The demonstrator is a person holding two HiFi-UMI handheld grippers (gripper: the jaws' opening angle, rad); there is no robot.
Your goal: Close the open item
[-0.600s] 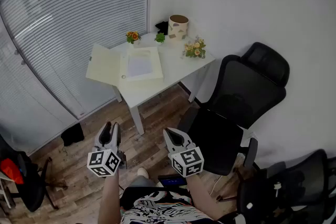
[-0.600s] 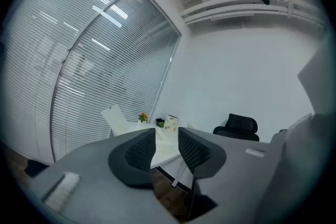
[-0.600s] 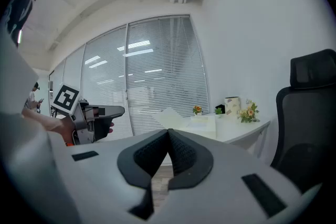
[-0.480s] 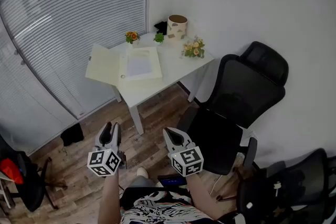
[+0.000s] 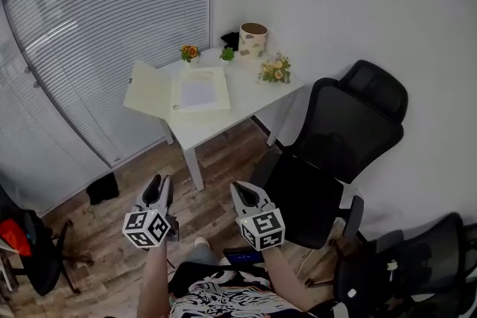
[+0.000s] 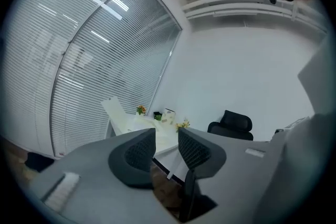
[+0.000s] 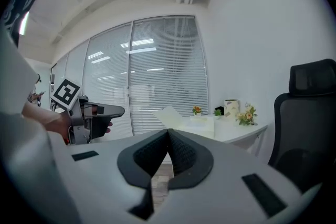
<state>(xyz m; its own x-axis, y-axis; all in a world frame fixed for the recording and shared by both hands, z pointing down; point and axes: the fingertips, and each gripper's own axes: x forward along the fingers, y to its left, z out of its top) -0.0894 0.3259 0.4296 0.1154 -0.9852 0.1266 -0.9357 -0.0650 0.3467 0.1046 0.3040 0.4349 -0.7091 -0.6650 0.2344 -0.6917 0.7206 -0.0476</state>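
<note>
Cream folder [image 5: 195, 91], open as before

Binder page [image 5: 198, 93] too small to read, corner chair [image 5: 436, 257] cropped

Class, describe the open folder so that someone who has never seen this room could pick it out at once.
Find the small white table in the corner beside the window blinds. On its blinds side lies a pale folder, spread open, one cover jutting past the table's edge. It is the only flat thing there; its neighbours are little flower pots and a patterned cup.
</note>
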